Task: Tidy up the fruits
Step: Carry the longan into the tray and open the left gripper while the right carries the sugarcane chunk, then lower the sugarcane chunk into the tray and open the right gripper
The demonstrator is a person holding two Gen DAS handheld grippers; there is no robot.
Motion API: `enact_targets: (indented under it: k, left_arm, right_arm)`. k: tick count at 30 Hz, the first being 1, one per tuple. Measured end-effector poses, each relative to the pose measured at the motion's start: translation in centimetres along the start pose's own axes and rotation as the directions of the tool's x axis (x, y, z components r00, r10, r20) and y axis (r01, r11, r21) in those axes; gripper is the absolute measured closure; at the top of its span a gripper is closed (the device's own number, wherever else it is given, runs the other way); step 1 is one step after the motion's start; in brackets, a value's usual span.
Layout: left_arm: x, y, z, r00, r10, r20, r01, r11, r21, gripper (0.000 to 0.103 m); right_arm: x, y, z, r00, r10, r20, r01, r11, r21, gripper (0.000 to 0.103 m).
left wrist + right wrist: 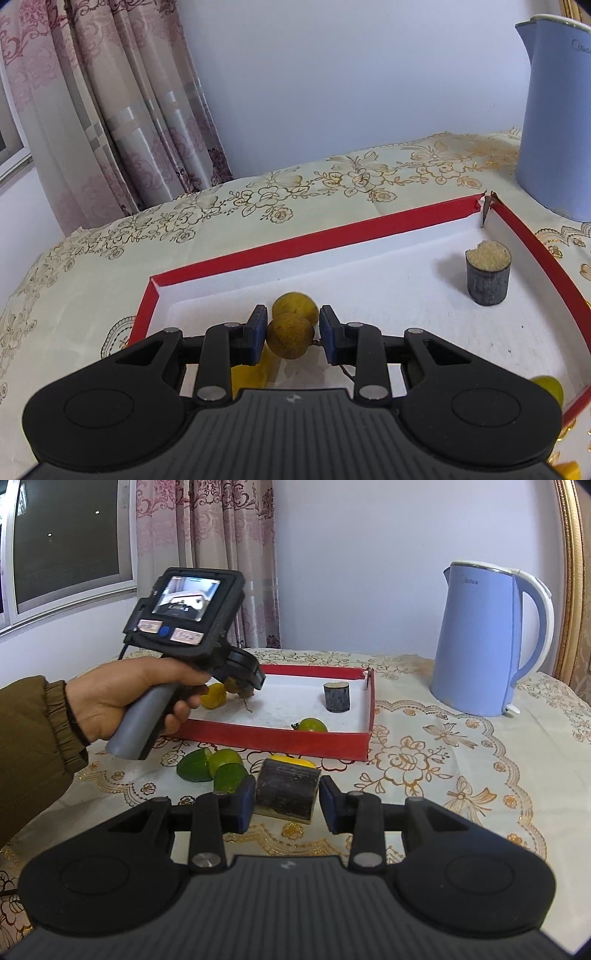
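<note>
Left tool (290,336) clamps brown fruit (290,339) low over red tray (314,236). Right tool (287,800) grips dark cane piece (287,790) above table (443,775). Advise: lower fruit to tray floor beside yellow fruit (295,306) before release, else it rolls.

Even indoor light, sharp, fisheye-bent edges

The box (280,738) is red outside and white inside. The cloth (443,760) on the bench is pale cream with gold flowers and butterflies. The kettle (480,642) is light blue with a white handle. The curtain (110,110) is pink and beige with dark pink swirls. The small round fruit (290,335) is brownish yellow. The cut stick piece (487,278) is dark grey with a pale yellow top. Three green limes (212,770) lie on the cloth. The sleeve (33,746) is olive brown.
</note>
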State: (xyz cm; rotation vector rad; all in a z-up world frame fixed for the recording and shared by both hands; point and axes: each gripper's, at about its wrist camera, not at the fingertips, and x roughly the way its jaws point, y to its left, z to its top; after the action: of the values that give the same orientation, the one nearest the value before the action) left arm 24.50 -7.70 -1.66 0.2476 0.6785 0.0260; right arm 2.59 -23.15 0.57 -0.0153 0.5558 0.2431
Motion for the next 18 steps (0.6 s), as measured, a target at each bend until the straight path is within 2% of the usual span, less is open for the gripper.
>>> enact_targets:
  k: [8,9,12,13,15,18]
  left_arm:
    - [0.5,0.0,0.2,1.000,-0.017,-0.017,0.016,0.999,-0.044,0.073]
    - [0.4,0.1,0.2,1.000,-0.017,-0.017,0.016,0.999,-0.045,0.069]
    - [-0.6,0.3,-0.1,1.000,-0.009,0.007,0.009,0.999,-0.049,0.039]
    - [-1.1,0.4,-0.1,1.000,0.007,0.027,-0.005,0.999,-0.049,0.034]
    - [-2.3,0.7,-0.4,0.998,0.031,0.062,-0.029,0.999,-0.039,0.033]
    - [-3.4,1.7,-1.1,0.996,0.044,0.073,-0.040,0.998,-0.053,0.032]
  right_arm:
    - [0.2,0.1,0.1,1.000,0.002,0.003,-0.002,1.000,0.000,0.068]
    - [0.3,0.0,0.2,1.000,0.005,0.005,-0.005,1.000,0.003,0.068]
    - [0.7,-0.1,0.8,1.000,0.004,0.015,-0.004,1.000,-0.001,0.068]
    - [0.7,-0.2,1.1,1.000,0.002,0.021,-0.001,1.000,-0.006,0.068]
    - [1.0,-0.4,1.8,0.999,0.002,0.037,-0.002,1.000,-0.015,0.068]
    - [1.5,-0.9,3.0,0.998,0.008,0.055,-0.006,1.000,-0.027,0.068]
